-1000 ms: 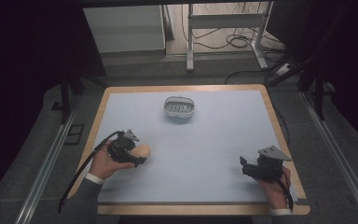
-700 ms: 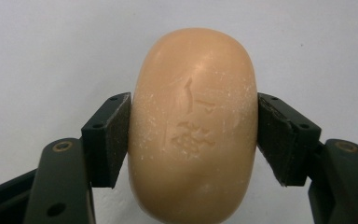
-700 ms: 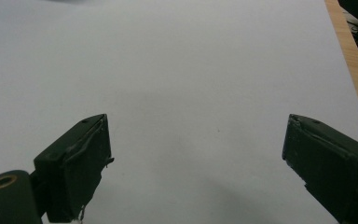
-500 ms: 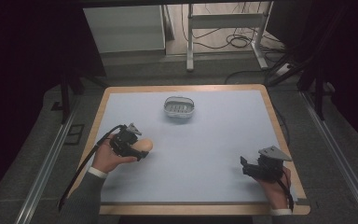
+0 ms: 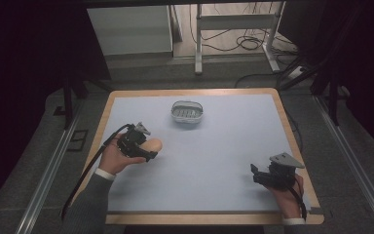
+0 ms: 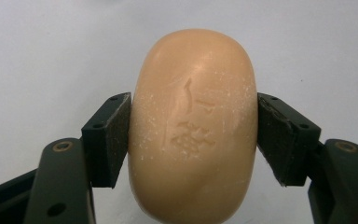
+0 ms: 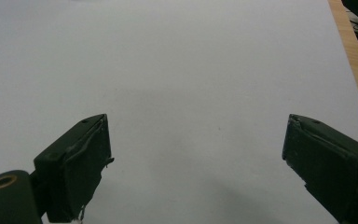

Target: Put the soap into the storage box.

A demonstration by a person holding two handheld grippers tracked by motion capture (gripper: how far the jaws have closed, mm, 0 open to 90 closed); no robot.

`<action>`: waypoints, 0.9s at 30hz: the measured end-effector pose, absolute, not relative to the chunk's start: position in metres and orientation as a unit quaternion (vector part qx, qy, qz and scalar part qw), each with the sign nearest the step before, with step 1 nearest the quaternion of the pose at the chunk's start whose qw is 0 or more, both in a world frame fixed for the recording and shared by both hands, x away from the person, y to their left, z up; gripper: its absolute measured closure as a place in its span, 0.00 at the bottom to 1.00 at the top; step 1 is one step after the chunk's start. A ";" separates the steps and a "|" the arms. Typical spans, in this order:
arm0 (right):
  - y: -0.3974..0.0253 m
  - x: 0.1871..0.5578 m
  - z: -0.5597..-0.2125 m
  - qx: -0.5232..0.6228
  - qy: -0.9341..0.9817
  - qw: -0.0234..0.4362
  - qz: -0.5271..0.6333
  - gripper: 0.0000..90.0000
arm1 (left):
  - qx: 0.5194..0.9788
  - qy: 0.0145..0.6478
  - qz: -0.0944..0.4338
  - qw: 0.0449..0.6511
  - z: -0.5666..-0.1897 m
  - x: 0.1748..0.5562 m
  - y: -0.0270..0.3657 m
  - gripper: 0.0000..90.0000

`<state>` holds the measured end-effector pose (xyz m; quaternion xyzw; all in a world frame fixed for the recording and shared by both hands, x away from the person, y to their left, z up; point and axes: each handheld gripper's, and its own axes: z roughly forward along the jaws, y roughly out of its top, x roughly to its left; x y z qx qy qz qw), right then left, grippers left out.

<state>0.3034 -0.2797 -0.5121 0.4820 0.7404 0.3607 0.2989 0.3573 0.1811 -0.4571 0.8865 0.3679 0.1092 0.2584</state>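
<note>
Soap (image 6: pixel 193 126) clamped in left gripper (image 5: pixel 137 145), now nearer the dish (image 5: pixel 187 112). Seemingly bound there. Right gripper (image 7: pixel 193 163) agape, idle.

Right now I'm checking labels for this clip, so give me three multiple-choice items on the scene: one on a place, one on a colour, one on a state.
1. Where does the white soap dish sit?
A. at the table's far middle
B. beside the right gripper
C. on the floor

2. What colour is the soap bar?
A. green
B. peach-orange
C. blue

3. How does the right gripper stand?
A. shut on the soap
B. shut on nothing
C. open, holding nothing

Answers:
1 A: the high view shows it near the far edge, apart from both grippers.
2 B: the left gripper clamps the peach-orange bar between its jaws.
3 C: its jaws stand wide apart over the bare white mat.
</note>
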 end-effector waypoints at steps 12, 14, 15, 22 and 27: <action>-0.280 0.304 -0.513 0.480 0.742 0.297 0.362 0.08 | 0.886 0.369 0.112 0.258 -0.452 0.366 0.179 0.35; -0.279 0.303 -0.512 0.480 0.742 0.297 0.362 0.08 | 0.886 0.370 0.113 0.258 -0.451 0.368 0.179 0.35; -0.279 0.303 -0.512 0.480 0.742 0.297 0.362 0.08 | 0.886 0.369 0.112 0.257 -0.451 0.369 0.179 0.35; -0.280 0.304 -0.512 0.480 0.742 0.297 0.362 0.08 | 0.886 0.369 0.116 0.254 -0.448 0.376 0.177 0.35; -0.280 0.303 -0.512 0.481 0.741 0.298 0.362 0.08 | 0.888 0.364 0.121 0.255 -0.446 0.379 0.173 0.35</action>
